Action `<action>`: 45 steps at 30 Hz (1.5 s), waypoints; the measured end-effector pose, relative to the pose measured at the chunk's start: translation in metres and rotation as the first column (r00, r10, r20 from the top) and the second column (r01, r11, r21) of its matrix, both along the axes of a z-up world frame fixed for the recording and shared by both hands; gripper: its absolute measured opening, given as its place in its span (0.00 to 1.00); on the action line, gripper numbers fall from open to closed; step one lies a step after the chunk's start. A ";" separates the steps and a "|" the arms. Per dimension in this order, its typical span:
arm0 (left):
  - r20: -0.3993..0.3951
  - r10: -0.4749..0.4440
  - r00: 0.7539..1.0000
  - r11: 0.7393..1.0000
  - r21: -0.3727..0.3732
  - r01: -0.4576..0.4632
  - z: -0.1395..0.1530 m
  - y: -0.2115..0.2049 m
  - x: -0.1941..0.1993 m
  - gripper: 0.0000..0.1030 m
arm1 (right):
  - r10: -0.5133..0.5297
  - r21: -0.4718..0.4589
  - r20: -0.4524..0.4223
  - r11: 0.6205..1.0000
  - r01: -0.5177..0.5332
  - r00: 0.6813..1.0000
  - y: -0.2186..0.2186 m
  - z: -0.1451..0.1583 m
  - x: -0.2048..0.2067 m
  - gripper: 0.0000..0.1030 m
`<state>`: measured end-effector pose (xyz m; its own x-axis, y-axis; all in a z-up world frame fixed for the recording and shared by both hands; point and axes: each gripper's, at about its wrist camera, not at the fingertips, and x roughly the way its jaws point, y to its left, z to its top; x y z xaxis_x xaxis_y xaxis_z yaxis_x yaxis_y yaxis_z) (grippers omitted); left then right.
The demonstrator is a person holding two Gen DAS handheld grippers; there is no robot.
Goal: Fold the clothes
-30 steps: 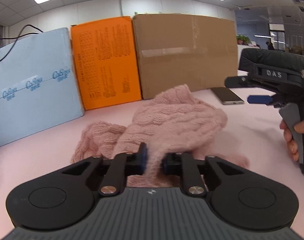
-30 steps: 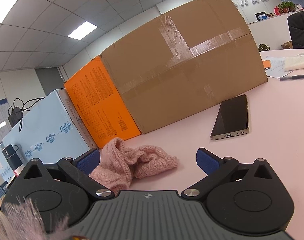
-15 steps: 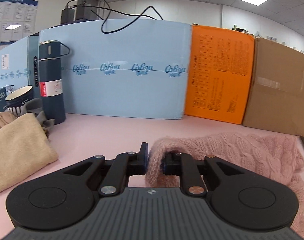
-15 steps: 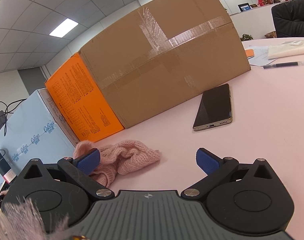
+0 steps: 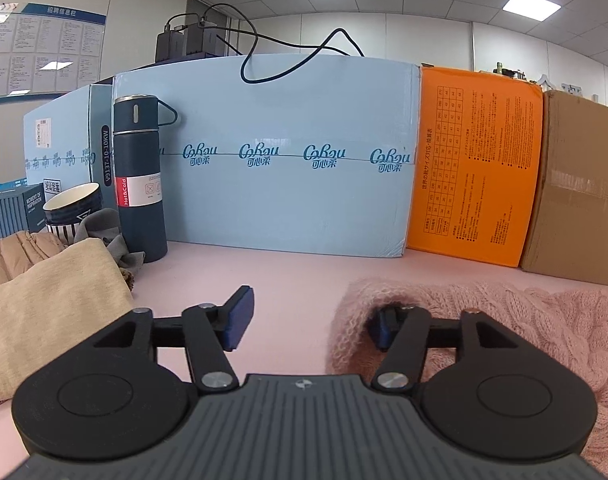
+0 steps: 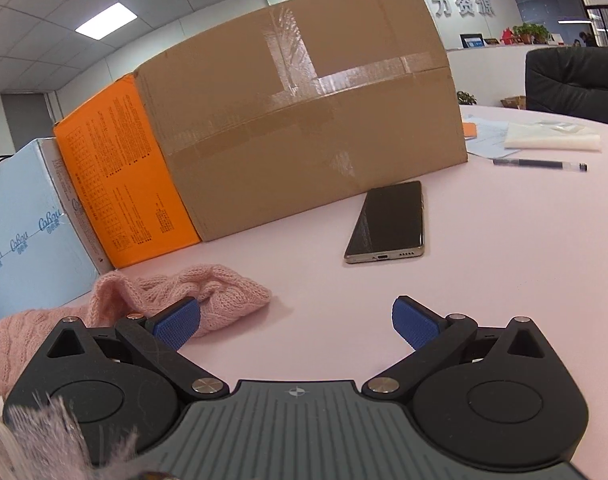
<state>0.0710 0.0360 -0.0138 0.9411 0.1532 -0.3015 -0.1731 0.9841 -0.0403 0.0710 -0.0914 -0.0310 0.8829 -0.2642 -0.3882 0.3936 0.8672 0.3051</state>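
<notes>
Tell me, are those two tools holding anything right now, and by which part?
Nothing is held. The left tool is open; the pink sweater's edge drapes over one finger. The right tool is open above the table.

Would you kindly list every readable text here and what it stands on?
"CoRou 可心柔": light blue box.
"Hot&Cold": flask.
"V9137-10-10KW": box behind the flask.
"招聘信息栏": wall board.
"力资源": wall sign.
Orange box print: too small.
</notes>
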 end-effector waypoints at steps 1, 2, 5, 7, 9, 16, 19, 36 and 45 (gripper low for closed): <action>0.011 -0.002 1.000 1.000 -0.008 0.002 0.001 0.001 -0.001 0.72 | 0.019 -0.021 0.013 1.000 -0.019 1.000 0.004 0.002 -0.001 1.00; 0.025 -0.003 1.000 1.000 -0.014 0.004 0.003 0.003 -0.003 0.82 | 0.038 -0.044 0.026 0.998 -0.037 0.999 0.008 0.003 -0.002 1.00; 0.050 -0.014 0.999 0.999 -0.029 0.016 0.006 0.004 -0.007 0.84 | 0.113 -0.119 0.066 0.987 -0.105 0.991 0.022 0.009 -0.005 1.00; 0.044 -0.018 0.999 0.999 -0.028 0.020 0.006 0.003 -0.007 0.87 | 0.148 -0.159 0.081 0.978 -0.133 0.986 0.029 0.012 -0.007 1.00; 0.033 -0.023 0.999 0.999 -0.033 0.024 0.006 0.003 -0.007 0.92 | 0.172 -0.191 0.069 0.969 -0.156 0.983 0.035 0.015 -0.005 1.00; 0.001 -0.036 0.999 0.997 -0.072 0.036 0.006 0.008 -0.003 1.00 | 0.321 -0.335 -0.099 0.880 -0.336 0.942 0.073 0.014 0.021 1.00; -0.026 -0.035 0.999 0.996 -0.079 0.033 0.005 0.009 0.000 1.00 | 0.418 -0.420 -0.158 0.792 -0.443 0.895 0.097 0.013 0.026 1.00; -0.102 -0.040 0.994 0.996 -0.081 0.031 -0.002 0.007 0.010 1.00 | 0.388 -0.617 -0.228 0.652 -0.441 0.893 0.138 0.011 0.081 1.00; -0.120 -0.051 0.991 0.996 -0.083 0.041 -0.001 0.006 0.010 1.00 | 0.334 -0.721 -0.183 0.594 -0.357 0.925 0.144 -0.002 0.093 1.00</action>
<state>0.0814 0.0415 -0.0153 0.9020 0.0814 -0.4240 -0.1364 0.9855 -0.1010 0.1637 0.0524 -0.0330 0.9621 -0.1462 -0.2304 0.0141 0.8700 -0.4929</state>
